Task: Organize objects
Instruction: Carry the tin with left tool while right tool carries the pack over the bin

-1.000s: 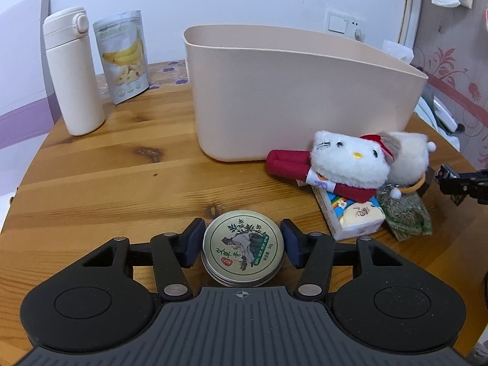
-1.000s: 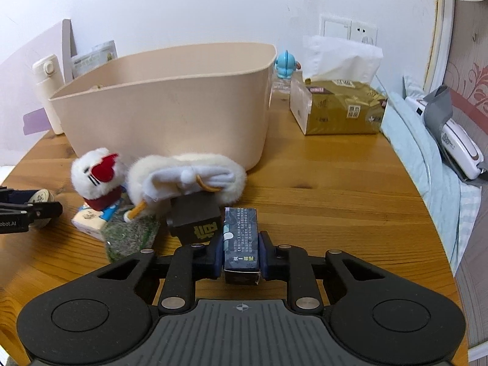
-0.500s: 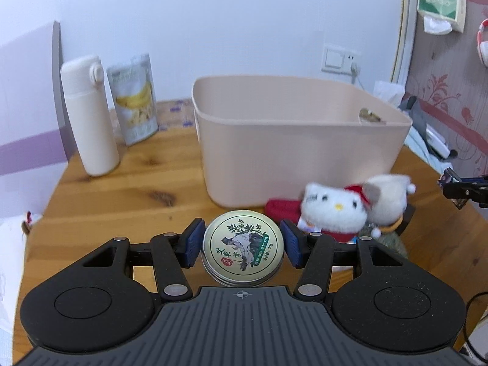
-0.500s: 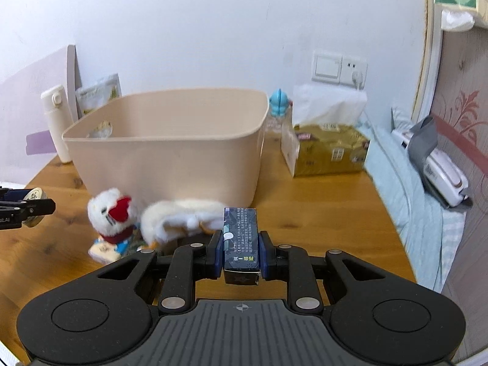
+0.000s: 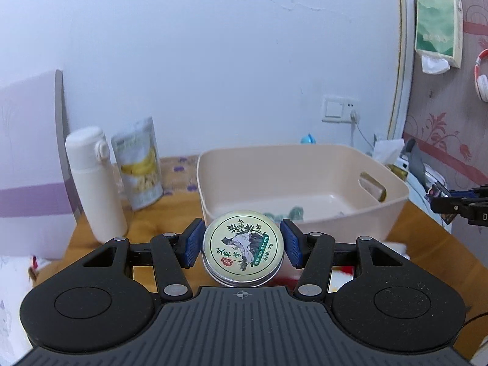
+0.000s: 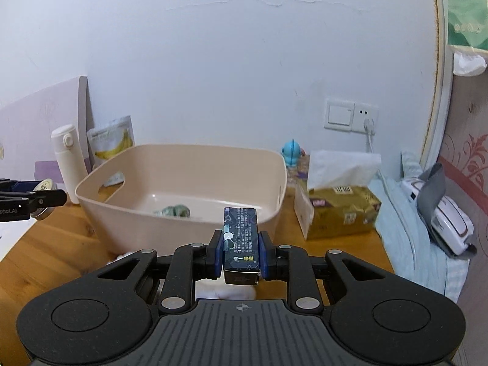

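Note:
My left gripper (image 5: 242, 247) is shut on a round metal tin (image 5: 243, 250) with a green plant label, held in the air in front of the beige plastic bin (image 5: 305, 210). My right gripper (image 6: 240, 254) is shut on a small dark blue box (image 6: 241, 241), also lifted, just short of the beige bin (image 6: 128, 228). A small green and white item (image 6: 174, 211) lies on the bin's floor. The left gripper with the tin (image 6: 44, 186) shows at the left edge of the right wrist view. White plush (image 6: 225, 292) peeks out below the right gripper.
A white flask (image 5: 94, 183) and a banana snack pouch (image 5: 140, 164) stand left of the bin on the wooden table (image 6: 61, 244). A gold tissue box (image 6: 338, 210) and a blue figurine (image 6: 292, 152) sit to the bin's right. A bed (image 6: 421, 244) borders the table's right edge.
Both grippers have risen from table level with the tin and the blue box held. The bin's inside now shows, and the plush toys have dropped out of view below.

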Demonstrator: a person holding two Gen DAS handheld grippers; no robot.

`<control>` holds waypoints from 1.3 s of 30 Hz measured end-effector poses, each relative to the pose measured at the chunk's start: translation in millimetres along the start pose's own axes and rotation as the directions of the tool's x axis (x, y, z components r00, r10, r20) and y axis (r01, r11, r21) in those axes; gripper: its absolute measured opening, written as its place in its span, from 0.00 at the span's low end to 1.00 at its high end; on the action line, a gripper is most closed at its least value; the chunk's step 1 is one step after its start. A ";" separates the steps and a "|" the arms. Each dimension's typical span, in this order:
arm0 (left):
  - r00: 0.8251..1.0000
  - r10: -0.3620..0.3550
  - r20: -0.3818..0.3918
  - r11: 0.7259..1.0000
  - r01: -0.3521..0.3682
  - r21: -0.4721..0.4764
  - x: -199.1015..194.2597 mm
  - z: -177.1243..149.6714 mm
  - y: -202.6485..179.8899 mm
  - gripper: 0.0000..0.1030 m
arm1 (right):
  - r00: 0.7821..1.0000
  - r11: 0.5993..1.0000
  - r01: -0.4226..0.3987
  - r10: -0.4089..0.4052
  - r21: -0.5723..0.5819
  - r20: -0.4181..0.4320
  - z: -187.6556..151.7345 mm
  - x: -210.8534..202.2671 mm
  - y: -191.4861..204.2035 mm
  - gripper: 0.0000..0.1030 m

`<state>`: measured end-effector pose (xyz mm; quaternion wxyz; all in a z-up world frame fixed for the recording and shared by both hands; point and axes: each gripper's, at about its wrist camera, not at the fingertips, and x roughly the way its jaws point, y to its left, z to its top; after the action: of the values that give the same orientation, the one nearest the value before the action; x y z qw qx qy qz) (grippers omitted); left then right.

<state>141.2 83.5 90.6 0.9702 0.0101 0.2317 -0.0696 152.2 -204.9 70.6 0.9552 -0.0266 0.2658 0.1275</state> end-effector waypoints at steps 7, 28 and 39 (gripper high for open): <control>0.999 -0.008 0.040 1.000 0.007 0.020 11.4 22.3 -4.1 0.54 | 0.999 1.000 0.001 -0.001 0.006 0.039 20.3 9.0 -3.7 0.24; 0.996 -0.087 -0.037 0.996 0.088 0.022 111.7 57.4 -43.7 0.54 | 0.999 0.999 0.003 -0.004 0.034 0.040 52.5 72.1 -9.2 0.24; 0.988 -0.074 -0.137 0.997 0.074 -0.006 143.3 45.6 -46.5 0.54 | 0.998 1.000 -0.011 0.011 0.007 -0.055 43.6 108.5 1.2 0.24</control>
<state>281.7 16.4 67.2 0.9487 0.0057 0.2984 -0.1044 263.4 -173.7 52.2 0.9469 -0.0255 0.2926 0.1311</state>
